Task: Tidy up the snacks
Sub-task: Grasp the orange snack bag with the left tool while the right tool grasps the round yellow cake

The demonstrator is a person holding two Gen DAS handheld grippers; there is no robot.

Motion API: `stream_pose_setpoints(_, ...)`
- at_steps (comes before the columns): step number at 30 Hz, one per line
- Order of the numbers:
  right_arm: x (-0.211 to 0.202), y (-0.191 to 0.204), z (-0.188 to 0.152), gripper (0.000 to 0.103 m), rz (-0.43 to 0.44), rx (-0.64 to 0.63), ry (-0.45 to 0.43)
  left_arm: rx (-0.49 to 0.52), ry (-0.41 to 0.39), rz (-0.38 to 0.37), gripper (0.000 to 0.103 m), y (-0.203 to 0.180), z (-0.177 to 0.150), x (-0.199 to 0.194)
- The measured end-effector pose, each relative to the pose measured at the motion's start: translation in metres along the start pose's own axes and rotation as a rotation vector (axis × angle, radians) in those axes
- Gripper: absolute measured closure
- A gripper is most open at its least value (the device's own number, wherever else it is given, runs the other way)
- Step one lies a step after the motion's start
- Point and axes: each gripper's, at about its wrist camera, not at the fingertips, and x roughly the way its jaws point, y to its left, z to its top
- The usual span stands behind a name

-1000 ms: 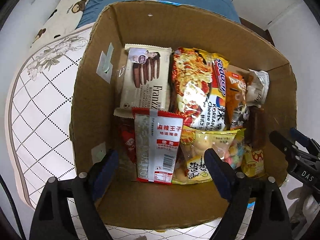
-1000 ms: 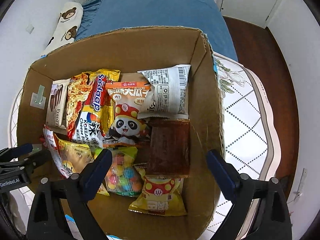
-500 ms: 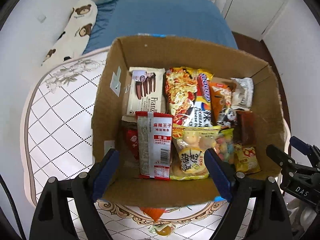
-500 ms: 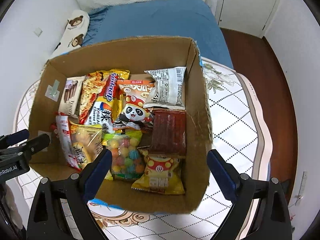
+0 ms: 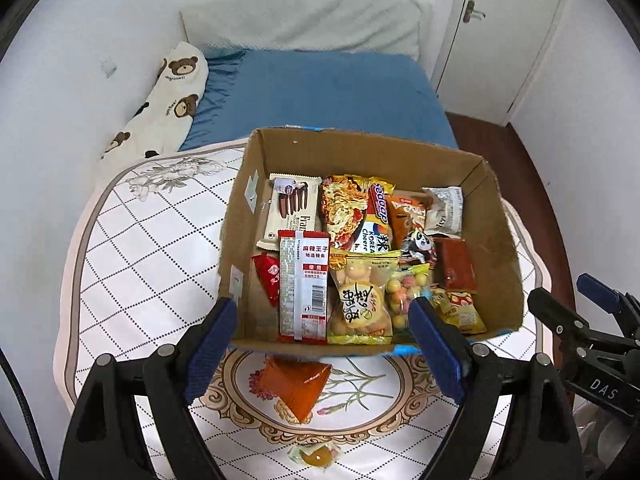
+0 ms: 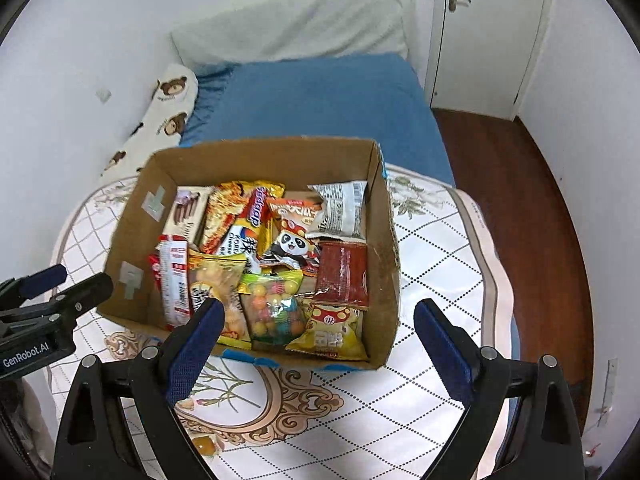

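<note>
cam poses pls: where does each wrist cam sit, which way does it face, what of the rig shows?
Left wrist: on the left gripper, angled down at the cardboard box; its open fingers low, the right gripper at right edge.
Right wrist: on the right gripper, same downward look; open fingers, left gripper at left edge.
Shared: box of snacks, patterned mat, blue bed.

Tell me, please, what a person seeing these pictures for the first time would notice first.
The eye goes first to the open cardboard box on the patterned table, packed with bright snack packets, among them a red-and-white packet near its front left. Two snacks lie outside, before the box: an orange packet and a small yellow sweet. Both grippers, left and right, hang open and empty before it.
</note>
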Motion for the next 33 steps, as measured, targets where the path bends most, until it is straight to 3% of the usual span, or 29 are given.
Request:
stream_pose_setpoints(7,-0.014,0.007,-0.024,0.005,0.072,0.024,0.011,-0.008,-0.006,0.029,0.016,0.012,-0.026,-0.009)
stream_pose_setpoints(11,0.013,0.02,-0.058,0.005,0.166,0.045,0.111,-0.03,0.089,0.062,0.016,0.028,-0.05,0.019)
stream_pose_setpoints(14,0.046,0.028,-0.09,0.007,0.216,0.073,0.2,-0.154,0.246,-0.009,0.016,0.054,-0.069,0.061)
stream_pose_setpoints(15,0.057,0.029,-0.1,0.015,0.224,0.084,0.224,-0.226,0.308,-0.055,0.016,0.065,-0.075,0.08)
stream_pose_setpoints(17,0.082,0.032,-0.118,0.026,0.236,0.115,0.286,-0.338,0.384,-0.123,0.016,0.079,-0.086,0.107)
stream_pose_setpoints(21,0.11,0.032,-0.14,0.028,0.253,0.178,0.332,-0.509,0.482,-0.212,0.016,0.09,-0.096,0.152)
stream_pose_setpoints(27,0.116,0.033,-0.149,0.028,0.248,0.207,0.341,-0.604,0.466,-0.203,0.016,0.089,-0.099,0.181)
stream_pose_setpoints(31,0.116,0.038,-0.153,0.028,0.245,0.194,0.35,-0.523,0.404,-0.133,0.035,0.087,-0.102,0.177)
stream_pose_setpoints(33,0.119,0.043,-0.159,0.028,0.254,0.192,0.366,-0.468,0.406,-0.114,0.036,0.087,-0.106,0.177)
